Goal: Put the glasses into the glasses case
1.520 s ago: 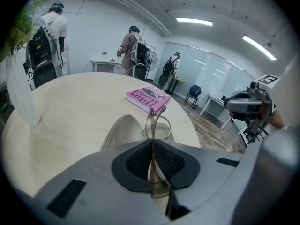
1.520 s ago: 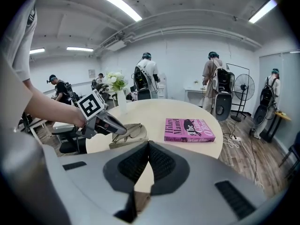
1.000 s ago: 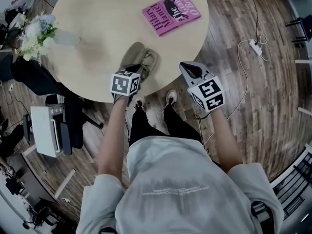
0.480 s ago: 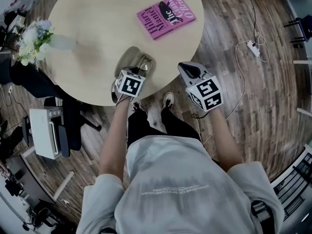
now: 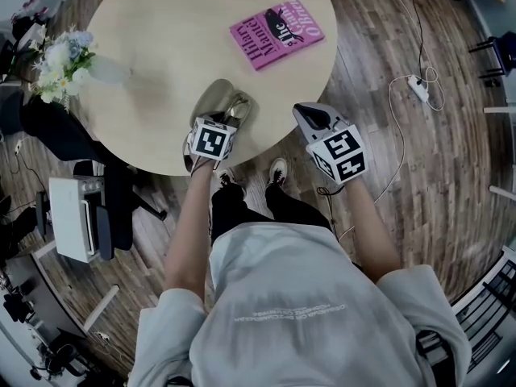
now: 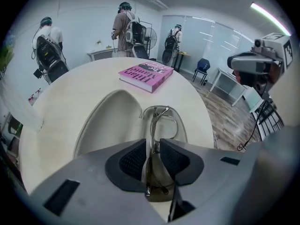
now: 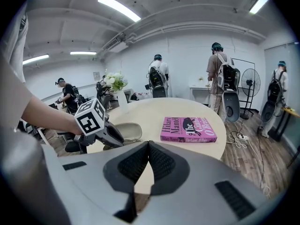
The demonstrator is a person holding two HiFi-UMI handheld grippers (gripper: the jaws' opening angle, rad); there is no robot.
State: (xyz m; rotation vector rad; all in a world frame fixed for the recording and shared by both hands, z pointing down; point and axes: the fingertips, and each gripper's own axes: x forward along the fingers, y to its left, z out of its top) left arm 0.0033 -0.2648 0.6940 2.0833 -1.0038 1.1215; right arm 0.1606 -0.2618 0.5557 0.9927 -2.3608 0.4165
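An open beige glasses case [image 5: 216,100] lies near the front edge of the round table [image 5: 161,47]. The folded metal-framed glasses [image 5: 240,103] sit at its right half. My left gripper [image 5: 227,122] is shut on the glasses [image 6: 154,118], holding them edge-on over the case's tray, with the lid [image 6: 110,125] lying open to the left. My right gripper [image 5: 310,113] hovers off the table's front right edge. In the right gripper view its jaws [image 7: 147,146] are shut with nothing between them, and the left gripper [image 7: 96,123] and case [image 7: 127,130] show at the left.
A pink book [image 5: 276,32] lies at the table's far right. A vase of flowers [image 5: 60,59] stands at its left edge. A black chair [image 5: 56,131] is beside the table on the left. Cables and a power strip [image 5: 419,87] lie on the wooden floor. Several people stand behind.
The left gripper has turned slightly over the case, still holding the glasses. The right gripper stays beside the table's edge.
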